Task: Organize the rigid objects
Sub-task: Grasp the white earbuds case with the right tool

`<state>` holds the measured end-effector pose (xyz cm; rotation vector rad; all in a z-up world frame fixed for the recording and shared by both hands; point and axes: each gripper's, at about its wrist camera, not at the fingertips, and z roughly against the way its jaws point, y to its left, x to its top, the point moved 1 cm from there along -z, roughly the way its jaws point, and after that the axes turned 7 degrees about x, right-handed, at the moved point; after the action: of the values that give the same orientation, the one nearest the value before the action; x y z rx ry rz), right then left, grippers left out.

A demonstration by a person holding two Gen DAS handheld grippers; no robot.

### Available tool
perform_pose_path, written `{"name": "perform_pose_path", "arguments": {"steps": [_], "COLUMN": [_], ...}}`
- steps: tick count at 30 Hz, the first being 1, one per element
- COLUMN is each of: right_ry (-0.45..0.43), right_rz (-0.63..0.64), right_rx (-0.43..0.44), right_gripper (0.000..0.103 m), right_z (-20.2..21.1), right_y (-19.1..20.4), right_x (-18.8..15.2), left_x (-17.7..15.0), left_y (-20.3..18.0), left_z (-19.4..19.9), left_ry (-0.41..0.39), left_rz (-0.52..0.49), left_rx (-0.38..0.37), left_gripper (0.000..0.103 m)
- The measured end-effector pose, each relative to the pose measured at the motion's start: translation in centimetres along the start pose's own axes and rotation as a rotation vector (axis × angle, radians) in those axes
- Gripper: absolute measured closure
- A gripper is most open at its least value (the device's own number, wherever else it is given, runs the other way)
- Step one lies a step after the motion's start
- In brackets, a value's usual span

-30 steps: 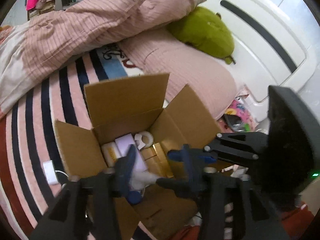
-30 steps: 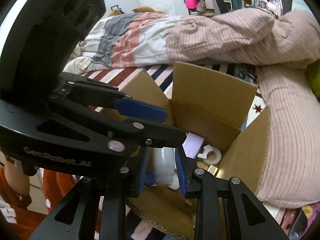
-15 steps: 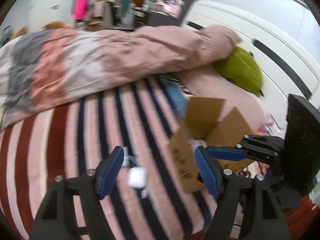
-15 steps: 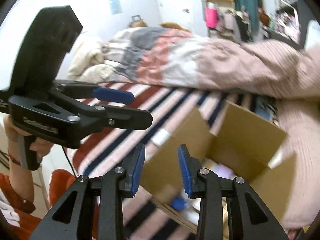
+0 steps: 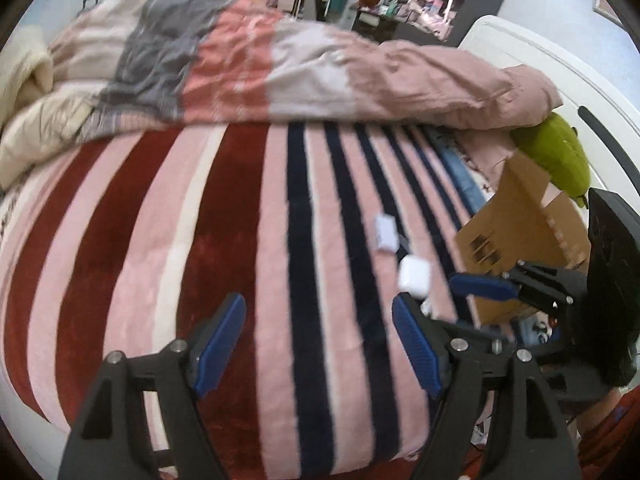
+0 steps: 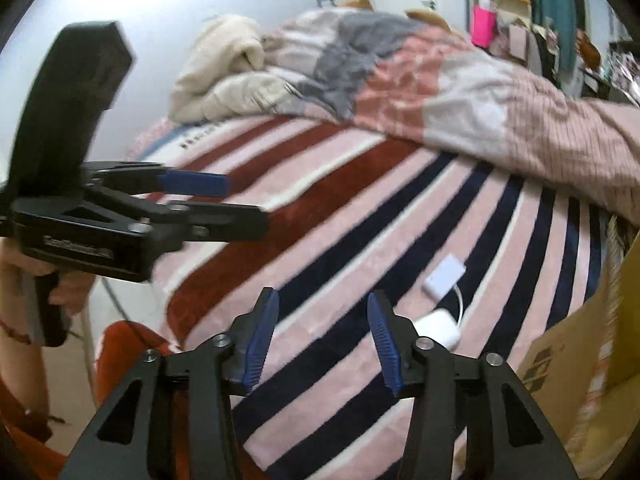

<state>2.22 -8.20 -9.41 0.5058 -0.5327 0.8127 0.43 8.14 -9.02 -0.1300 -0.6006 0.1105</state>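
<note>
A white charger block [image 5: 416,278] and a flat white adapter [image 5: 385,232], joined by a thin cable, lie on the striped blanket [image 5: 240,220]. To their right stands the open cardboard box [image 5: 520,236]. My left gripper [image 5: 320,340] hovers over the blanket to the left of the charger, its jaws opening with nothing between them. My right gripper [image 6: 322,340] is also opening and empty; the charger block [image 6: 438,326] lies just past its right finger and the adapter [image 6: 445,274] beyond. The box [image 6: 580,344] fills the right edge of the right wrist view.
A bunched pink, grey and cream duvet [image 5: 280,52] runs along the far side of the bed. A green plush [image 5: 560,152] lies by the white headboard [image 5: 540,52] behind the box. A person's hand [image 6: 24,264] holds the left gripper's handle at the bed's near edge.
Both grippers have swung left from above the box to over the striped blanket, and both jaws have widened. The white thing that was between the right jaws is gone from them.
</note>
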Motion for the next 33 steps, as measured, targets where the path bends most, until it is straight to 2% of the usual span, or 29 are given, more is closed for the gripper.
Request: {"name": "perform_pose_path", "arguments": {"steps": [3,5,8,13,15,17,21,26,28,33], "right_ry": [0.013,-0.007,-0.032,-0.048,-0.077,-0.063,-0.060,-0.071,-0.055,-0.011], "right_rz": [-0.068,-0.109,-0.185,-0.271,-0.280,-0.287,-0.270,-0.178,-0.144,-0.098], "right_rx": [-0.079,-0.136,-0.228,-0.297,-0.301,-0.295,-0.236,-0.113,-0.088,-0.113], "right_gripper": [0.060,0.059,0.053,0.052,0.049,0.048,0.046,0.046,0.046,0.046], "right_z": [-1.8,-2.5,-3.3,-4.6,-4.9,-5.4,-6.1,-6.5,-7.0,-8.3], "right_y": [-1.6,-2.5,-4.7,-7.7,-8.4,-9.0,-8.5,-5.9,-5.1,-4.0], "right_x": [-1.1,-1.8,-2.5,-3.2,-3.3,-3.4,-3.5,-3.3,-3.3,-3.9], "left_x": [-1.2,-1.6,-1.8,-1.7,-1.5,-1.5,-1.6,-1.5,-1.6,-1.9], "left_y": [1.2,1.7,2.0,2.3,2.4,2.6,2.5,2.0,1.9,1.9], "left_z": [-1.5,-2.2,-3.1,-3.8,-4.1,-4.2,-4.3,-3.9,-3.7,-3.7], "left_ry": [0.024,0.032,0.043,0.052,0.054,0.059,0.066,0.059,0.059,0.066], "left_rz": [0.014,0.022,0.023,0.025,0.028,0.033,0.035,0.025,0.023,0.031], "left_rx": [-0.021,-0.037,-0.046,-0.064,-0.064,-0.060,-0.051,-0.051,-0.047,-0.040], "left_gripper": [0.030,0.030,0.030,0.030,0.030,0.030,0.030,0.030,0.030,0.030]}}
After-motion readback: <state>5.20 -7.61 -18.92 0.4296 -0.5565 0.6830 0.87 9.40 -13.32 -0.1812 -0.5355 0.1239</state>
